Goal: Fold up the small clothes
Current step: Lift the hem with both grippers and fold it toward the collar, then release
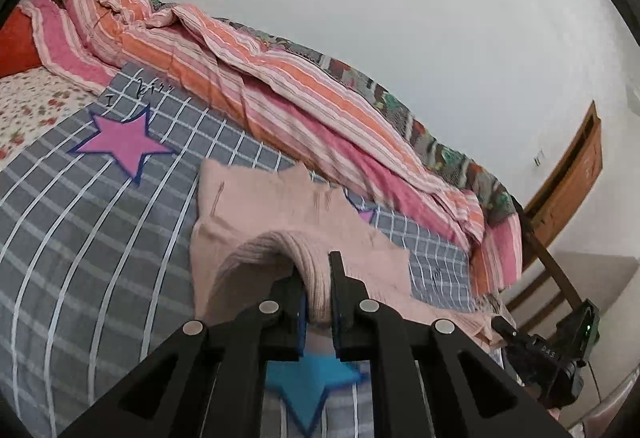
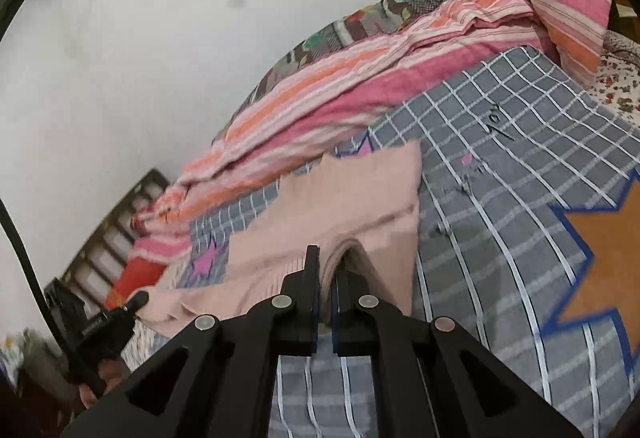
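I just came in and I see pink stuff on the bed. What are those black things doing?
A person is folding a small pink garment on a bed covered by a grey checked sheet with stars on it. They hold a black gripper in each hand. The left gripper and the right gripper each have their jaws closed on a ribbed edge of the garment, lifting that edge while the rest lies on the sheet. A striped blanket is bunched along the wall side.
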Available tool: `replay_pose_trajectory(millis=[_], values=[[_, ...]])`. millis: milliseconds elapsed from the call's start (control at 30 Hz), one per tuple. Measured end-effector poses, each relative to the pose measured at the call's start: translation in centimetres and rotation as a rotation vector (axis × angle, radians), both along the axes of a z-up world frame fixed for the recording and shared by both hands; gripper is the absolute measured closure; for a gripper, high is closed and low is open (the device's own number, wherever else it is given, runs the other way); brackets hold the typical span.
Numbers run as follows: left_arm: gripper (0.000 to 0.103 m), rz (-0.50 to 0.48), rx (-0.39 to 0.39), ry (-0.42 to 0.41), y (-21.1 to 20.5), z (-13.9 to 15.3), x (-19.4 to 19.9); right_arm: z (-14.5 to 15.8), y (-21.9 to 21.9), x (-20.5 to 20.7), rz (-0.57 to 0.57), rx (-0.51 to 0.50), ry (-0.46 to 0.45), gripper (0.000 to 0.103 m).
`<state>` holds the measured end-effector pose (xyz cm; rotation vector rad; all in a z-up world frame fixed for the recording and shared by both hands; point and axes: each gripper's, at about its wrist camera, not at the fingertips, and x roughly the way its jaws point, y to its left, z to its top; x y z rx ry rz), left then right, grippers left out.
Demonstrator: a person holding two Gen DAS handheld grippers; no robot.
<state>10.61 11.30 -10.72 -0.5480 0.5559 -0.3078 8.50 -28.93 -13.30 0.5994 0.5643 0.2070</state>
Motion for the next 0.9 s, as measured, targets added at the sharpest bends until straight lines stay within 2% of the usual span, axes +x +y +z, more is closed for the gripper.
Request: replay_pose_trajectory(millis=[133, 267, 400, 667, 900], values=[[0.093, 0.028, 0.009, 0.000, -0.3, 0.5, 4.0, 0.7, -0.4, 4.0, -0.014, 0.049, -0.005, 0.099], [0.093, 0.061, 0.018, 0.031, -0.6, -0.2, 7.9, 1.0, -0.4, 8.0, -0.005, 0.061, -0.004, 0.099], [0.093, 0.075, 0.013, 0.076, -0.4, -1.8, 11.5, 0.4, 0.0, 11.9, 0.011, 0.017, 0.015, 0.099], [0.093, 0.074, 0.097, 0.126, -1.0, -3.9, 17.8, -1.5, 0.7, 18.4, 0.047, -0.067, 0.063, 0.099], [0.090, 0.046, 0.123, 0.188, -1.6, -5.6, 22.2, -3.8, 1.2, 23.1, 0.041, -0.133, 0.118, 0.098]])
